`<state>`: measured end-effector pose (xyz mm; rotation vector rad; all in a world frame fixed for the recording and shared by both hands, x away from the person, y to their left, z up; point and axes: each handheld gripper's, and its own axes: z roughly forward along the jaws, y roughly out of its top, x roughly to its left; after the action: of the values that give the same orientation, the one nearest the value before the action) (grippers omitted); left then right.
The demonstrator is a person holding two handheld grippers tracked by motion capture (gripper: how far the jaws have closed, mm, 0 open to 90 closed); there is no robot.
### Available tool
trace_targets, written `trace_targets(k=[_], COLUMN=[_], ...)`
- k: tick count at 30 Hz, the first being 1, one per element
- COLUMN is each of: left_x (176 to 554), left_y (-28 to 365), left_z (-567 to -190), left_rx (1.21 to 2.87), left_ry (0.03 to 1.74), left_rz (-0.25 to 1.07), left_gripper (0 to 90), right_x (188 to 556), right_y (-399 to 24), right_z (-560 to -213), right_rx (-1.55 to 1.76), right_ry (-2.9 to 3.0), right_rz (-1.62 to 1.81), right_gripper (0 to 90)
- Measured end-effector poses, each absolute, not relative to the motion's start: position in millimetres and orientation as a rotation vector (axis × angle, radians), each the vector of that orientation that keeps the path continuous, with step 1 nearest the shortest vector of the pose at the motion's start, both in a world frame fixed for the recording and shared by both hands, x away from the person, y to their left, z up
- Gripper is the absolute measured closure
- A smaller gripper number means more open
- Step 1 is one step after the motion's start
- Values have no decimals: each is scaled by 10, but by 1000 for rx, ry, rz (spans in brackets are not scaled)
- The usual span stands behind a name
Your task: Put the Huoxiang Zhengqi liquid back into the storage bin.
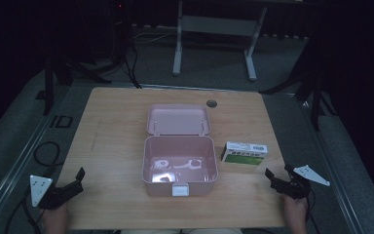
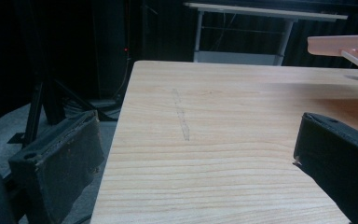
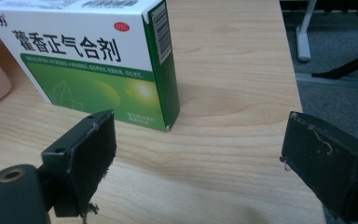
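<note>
Med box (image 1: pixel 244 153) upright, long axis across table (image 1: pixel 117 126).

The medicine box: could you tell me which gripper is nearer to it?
Right. The right gripper sits just in front of the medicine box; the left gripper is across the table, beyond the pink case.

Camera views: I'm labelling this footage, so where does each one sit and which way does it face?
High view: above the near edge, facing forward and down on the table; forearms, both claws.
Left gripper view: on the left claw, facing along the table's left edge; own jaws.
Right gripper view: on the right claw, facing the medicine box; own jaws.
Shared: high and right views show the box.
</note>
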<state>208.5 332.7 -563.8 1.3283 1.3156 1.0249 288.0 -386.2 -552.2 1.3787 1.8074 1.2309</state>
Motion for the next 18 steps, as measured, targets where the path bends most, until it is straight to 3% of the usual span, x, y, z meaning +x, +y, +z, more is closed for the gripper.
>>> trace_targets(k=[18], left_x=[2088], left_y=[3343], left_z=[-5638], left_rx=[1320], left_ry=[1320], left_rz=[1006], left_gripper=[10], right_x=[2948], right_y=[-3861], right_z=[-5507], right_rx=[1378], right_ry=[2045], right_rz=[1264], right_gripper=[96])
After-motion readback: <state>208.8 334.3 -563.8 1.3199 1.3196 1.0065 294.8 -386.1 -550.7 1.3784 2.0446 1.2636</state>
